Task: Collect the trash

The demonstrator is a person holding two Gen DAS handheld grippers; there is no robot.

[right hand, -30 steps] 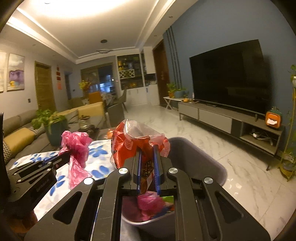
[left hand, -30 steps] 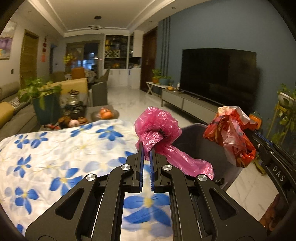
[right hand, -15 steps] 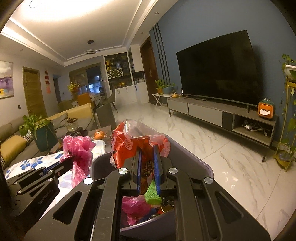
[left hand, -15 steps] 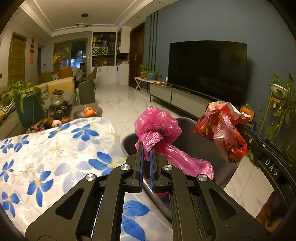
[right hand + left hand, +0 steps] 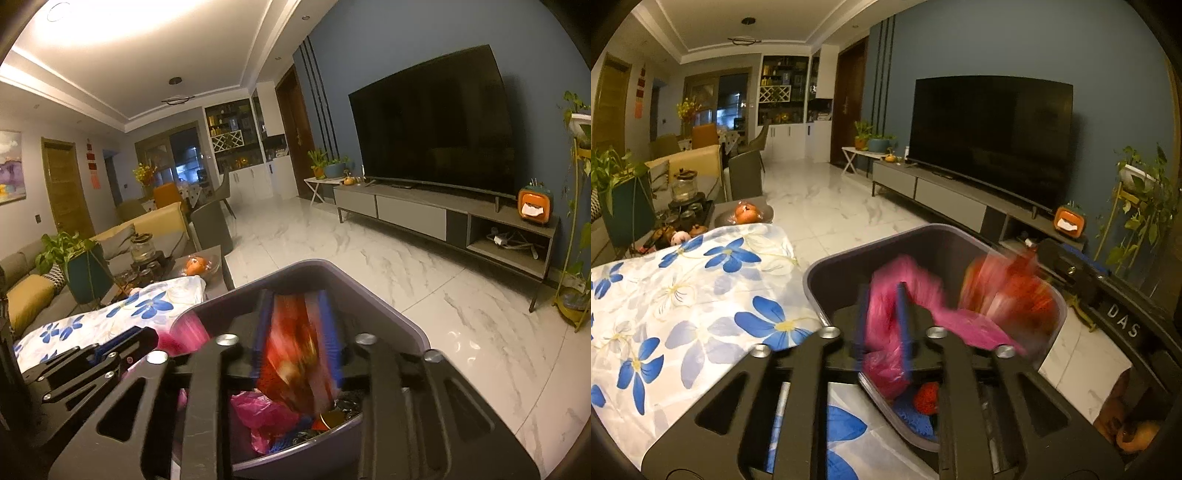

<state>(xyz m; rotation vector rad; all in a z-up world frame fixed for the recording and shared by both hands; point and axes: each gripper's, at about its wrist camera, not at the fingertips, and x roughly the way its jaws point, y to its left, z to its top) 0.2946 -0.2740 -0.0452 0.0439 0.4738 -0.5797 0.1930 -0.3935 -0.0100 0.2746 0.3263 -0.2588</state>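
Trash is being let go over the bin [image 5: 1027, 258]: the pink plastic bag [image 5: 897, 306] is seen blurred between the parted fingers [image 5: 900, 325] of the left gripper [image 5: 881, 321], no longer pinched, and partly inside the bin's mouth. The red snack wrapper [image 5: 295, 354] is likewise blurred between the spread fingers [image 5: 328, 332] of the right gripper [image 5: 295, 336], above the bin's near wall. Both pieces are judged to be falling in. Inside the bin, more pink plastic, something red and a blue piece are already lying. Beside the bin, on its left, the surface under the blue-flowered cloth [image 5: 701, 291] shows no further trash in the part seen; what lies beyond cannot be told. The collecting appears nearly finished.
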